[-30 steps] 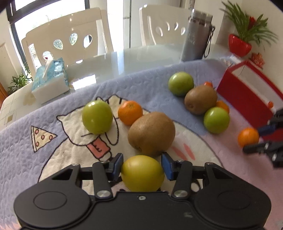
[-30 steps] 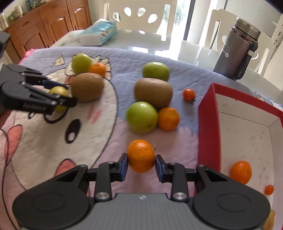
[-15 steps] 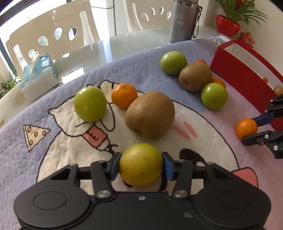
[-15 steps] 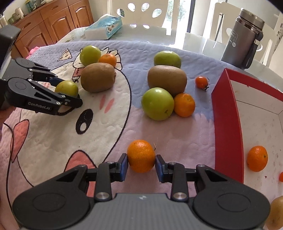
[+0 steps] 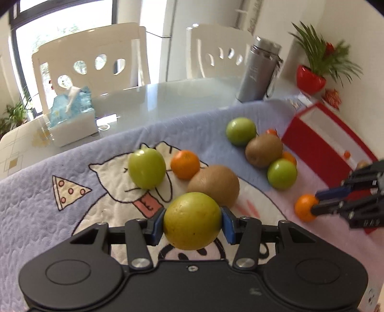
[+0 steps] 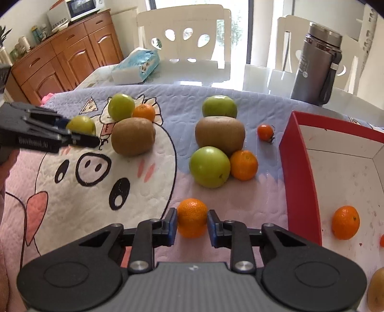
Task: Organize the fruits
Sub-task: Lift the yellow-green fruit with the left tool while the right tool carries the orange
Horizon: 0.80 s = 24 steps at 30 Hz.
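Left gripper [image 5: 192, 222] pinches a yellow-green fruit [image 5: 192, 219]; right gripper [image 6: 192, 224], jaws just closing, pinches a mandarin [image 6: 192, 220]. Both round fruits could slip from narrow pads.

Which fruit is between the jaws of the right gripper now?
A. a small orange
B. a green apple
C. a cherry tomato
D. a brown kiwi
A: in the right wrist view the blue pads of the right gripper sit against both sides of a small orange, with the jaws having just been closing on it.

Home dining room: glass-topped bench [image 6: 252, 74] ringed by white chairs [image 6: 182, 31]; wooden sideboard [image 6: 60, 62] with microwave [image 6: 74, 9] left of it; potted plant [image 5: 316, 67] beside
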Each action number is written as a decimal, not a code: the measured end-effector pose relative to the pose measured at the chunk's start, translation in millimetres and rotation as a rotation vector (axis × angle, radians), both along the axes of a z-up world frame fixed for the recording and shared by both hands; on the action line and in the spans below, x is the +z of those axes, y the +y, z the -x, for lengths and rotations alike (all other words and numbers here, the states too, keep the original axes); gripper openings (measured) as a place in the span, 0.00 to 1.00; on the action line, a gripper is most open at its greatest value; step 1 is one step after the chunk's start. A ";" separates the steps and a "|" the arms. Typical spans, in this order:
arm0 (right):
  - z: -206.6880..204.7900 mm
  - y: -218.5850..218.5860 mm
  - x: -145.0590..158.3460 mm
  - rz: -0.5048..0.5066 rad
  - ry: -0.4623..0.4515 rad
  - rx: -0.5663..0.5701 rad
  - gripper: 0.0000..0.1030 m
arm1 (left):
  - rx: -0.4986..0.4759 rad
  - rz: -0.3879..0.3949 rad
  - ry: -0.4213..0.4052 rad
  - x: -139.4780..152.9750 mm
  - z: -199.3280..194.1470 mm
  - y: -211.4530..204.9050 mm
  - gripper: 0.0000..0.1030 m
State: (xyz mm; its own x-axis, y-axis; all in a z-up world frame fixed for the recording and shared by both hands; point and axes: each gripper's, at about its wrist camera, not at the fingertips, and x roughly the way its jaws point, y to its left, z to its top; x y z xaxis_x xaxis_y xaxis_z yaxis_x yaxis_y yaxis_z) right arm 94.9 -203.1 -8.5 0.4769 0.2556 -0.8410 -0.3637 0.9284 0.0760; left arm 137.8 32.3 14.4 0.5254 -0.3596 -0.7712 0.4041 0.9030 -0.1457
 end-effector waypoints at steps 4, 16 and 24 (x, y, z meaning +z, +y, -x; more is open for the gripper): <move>-7.4 -4.8 -6.0 -0.063 0.027 -0.003 0.33 | 0.025 -0.014 0.005 -0.7 -2.4 -1.7 0.55; -5.1 -4.9 -25.0 -0.089 0.001 -0.039 0.32 | 0.020 0.001 -0.010 -0.4 -1.3 -7.9 0.55; 5.6 -49.8 23.5 -0.152 -0.093 -0.078 0.32 | 0.067 0.097 -0.008 5.9 -4.9 -8.0 0.55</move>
